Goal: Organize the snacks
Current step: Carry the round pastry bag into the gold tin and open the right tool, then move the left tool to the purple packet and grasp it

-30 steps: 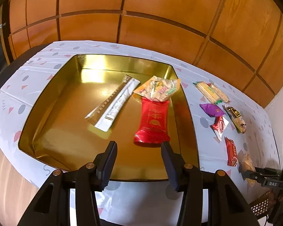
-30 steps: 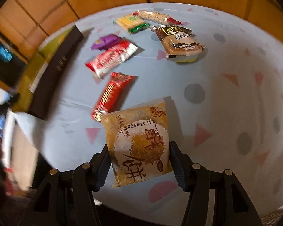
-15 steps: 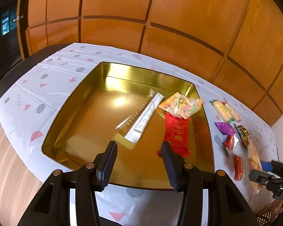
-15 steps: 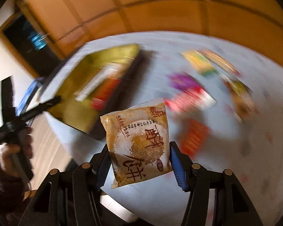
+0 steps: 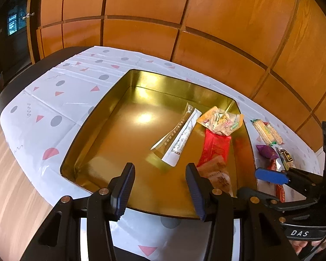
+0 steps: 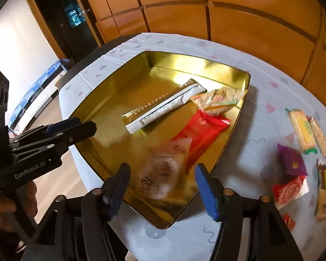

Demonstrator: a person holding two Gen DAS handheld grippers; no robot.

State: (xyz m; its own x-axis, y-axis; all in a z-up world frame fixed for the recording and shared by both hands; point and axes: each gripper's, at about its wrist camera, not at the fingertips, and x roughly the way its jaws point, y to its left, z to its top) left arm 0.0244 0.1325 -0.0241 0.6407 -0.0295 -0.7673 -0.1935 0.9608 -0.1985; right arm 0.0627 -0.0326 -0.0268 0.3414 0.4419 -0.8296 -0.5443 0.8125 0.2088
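Observation:
A gold tray point(image 5: 123, 143) point(image 6: 110, 106) sits on the patterned tablecloth. In it lie a long white-and-gold stick pack point(image 5: 180, 137) point(image 6: 163, 106), a red packet point(image 5: 217, 145) point(image 6: 204, 130) and a yellow-orange packet point(image 5: 221, 120) point(image 6: 219, 100). My right gripper point(image 6: 162, 189) hangs over the tray's near corner with its jaws opening. A brown pastry packet point(image 6: 163, 169) point(image 5: 217, 171) shows blurred between them, clear of both pads, over the tray floor. My left gripper point(image 5: 160, 189) stands open with nothing in it at the tray's near edge.
Loose snacks lie on the cloth right of the tray: a yellow cracker pack point(image 6: 302, 128), a purple packet point(image 6: 292, 162), a red-and-white packet point(image 6: 289, 191) and a brown one point(image 6: 325, 187). A wooden panelled wall runs behind the table. A hand point(image 6: 10, 204) holds the left gripper.
My right gripper swung from above the loose snacks to over the tray. The pastry packet, gripped before, has come free of the pads. The left view shifted slightly.

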